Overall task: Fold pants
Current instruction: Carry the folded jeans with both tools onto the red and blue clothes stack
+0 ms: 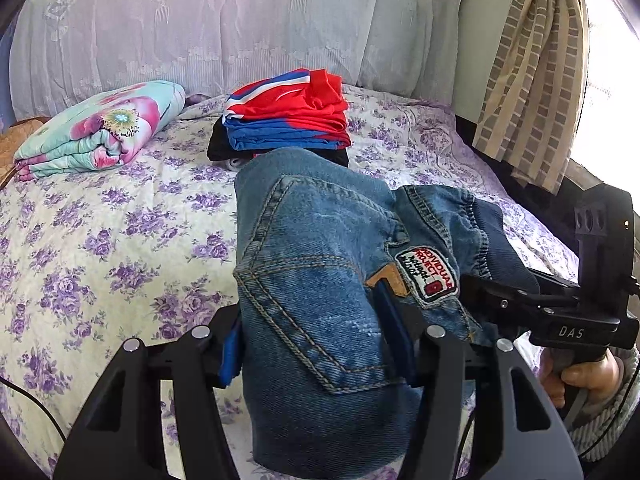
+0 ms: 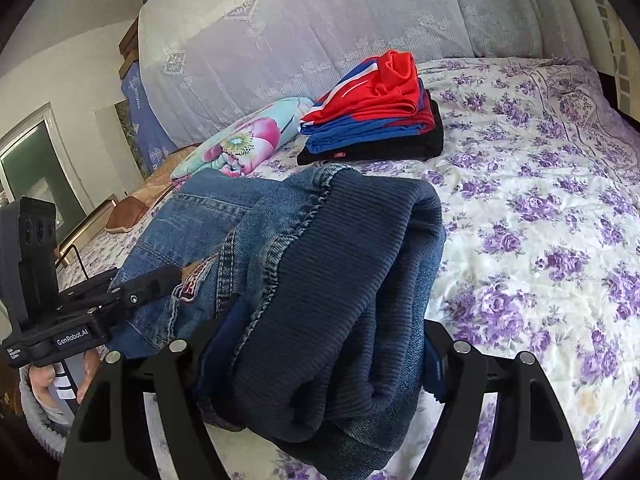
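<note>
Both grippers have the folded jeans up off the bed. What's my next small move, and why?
Probably carry the jeans forward and lower them onto the stack of folded clothes. They look already folded into a compact bundle, the left gripper and right gripper both clamp it above the floral bedsheet, and that stack sits straight ahead.

Two close wrist views, seemingly bedward.
</note>
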